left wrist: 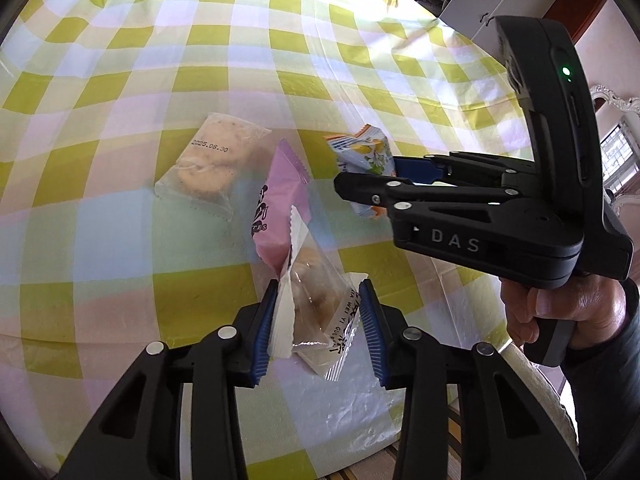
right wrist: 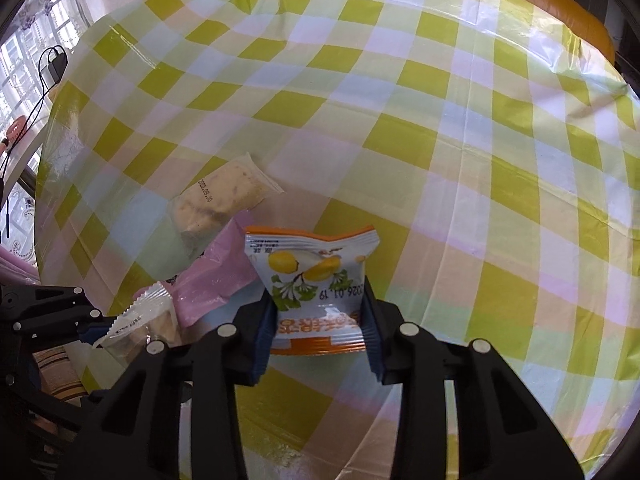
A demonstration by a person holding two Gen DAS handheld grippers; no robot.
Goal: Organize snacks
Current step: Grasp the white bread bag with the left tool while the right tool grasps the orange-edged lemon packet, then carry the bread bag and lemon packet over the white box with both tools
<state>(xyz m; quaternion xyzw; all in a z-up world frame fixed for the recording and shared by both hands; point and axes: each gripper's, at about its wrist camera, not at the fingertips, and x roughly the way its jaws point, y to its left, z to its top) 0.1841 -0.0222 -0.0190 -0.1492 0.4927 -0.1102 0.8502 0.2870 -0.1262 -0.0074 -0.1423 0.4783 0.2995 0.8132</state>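
Left wrist view: my left tongs (left wrist: 318,328) clamp a clear-wrapped pastry (left wrist: 316,304) above the counter (left wrist: 120,80). Right tongs (right wrist: 318,328) grip the lemon packet (right wrist: 316,280). Beyond lie a pink packet (left wrist: 280,200), then a dated biscuit bag (left wrist: 210,160).

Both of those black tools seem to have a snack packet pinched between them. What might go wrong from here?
The left tool holds the clear pastry packet by thin, crinkly wrapper, so it could slip or the pastry get squashed. That packet overlaps the pink packet, which might be dragged along when it is lifted. The right tool pinches only the lower part of the fruit-print packet, so it may tilt or slide out.
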